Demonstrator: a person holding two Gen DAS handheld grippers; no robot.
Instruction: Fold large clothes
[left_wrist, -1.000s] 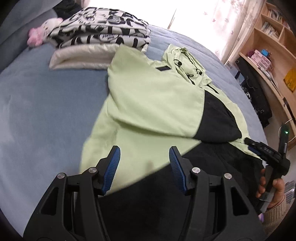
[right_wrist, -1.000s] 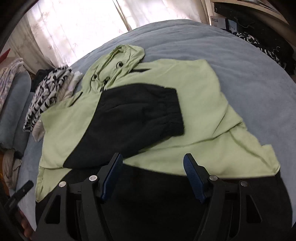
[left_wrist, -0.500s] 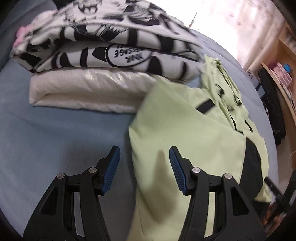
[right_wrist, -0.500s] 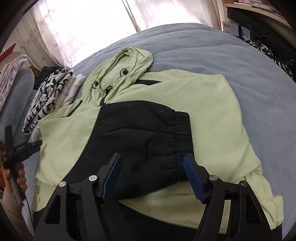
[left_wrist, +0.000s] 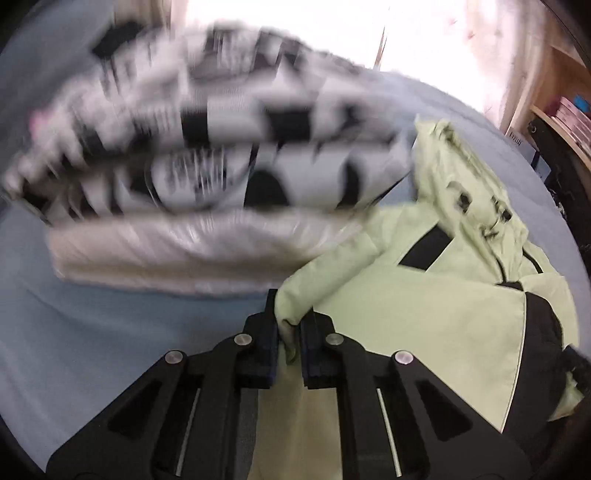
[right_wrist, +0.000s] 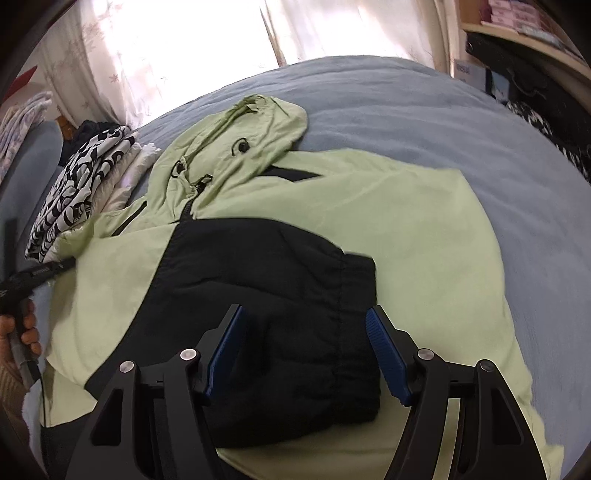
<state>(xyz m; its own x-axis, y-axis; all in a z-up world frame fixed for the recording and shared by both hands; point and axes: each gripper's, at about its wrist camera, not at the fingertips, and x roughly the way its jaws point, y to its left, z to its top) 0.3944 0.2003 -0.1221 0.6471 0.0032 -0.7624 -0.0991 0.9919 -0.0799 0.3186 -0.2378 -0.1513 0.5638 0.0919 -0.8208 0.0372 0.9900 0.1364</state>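
A light green and black hooded jacket (right_wrist: 388, 229) lies spread on the blue bed, both sleeves folded across its body, the black cuffed sleeve (right_wrist: 280, 295) on top. My left gripper (left_wrist: 288, 332) is shut on the jacket's green shoulder corner (left_wrist: 314, 291) beside the stack of folded clothes. It also shows at the left of the right wrist view (right_wrist: 44, 271). My right gripper (right_wrist: 306, 350) is open and empty, hovering over the black sleeve.
A stack of folded clothes (left_wrist: 207, 177), black-and-white print on top of cream, sits just past the jacket's shoulder (right_wrist: 85, 192). Blue bedding (right_wrist: 443, 122) surrounds the jacket. Wooden shelves (left_wrist: 561, 122) stand to the right. Bright curtains hang behind.
My left gripper moved up along the jacket's left edge to the shoulder corner and shut on it. My right gripper moved forward over the black sleeve and stayed open.
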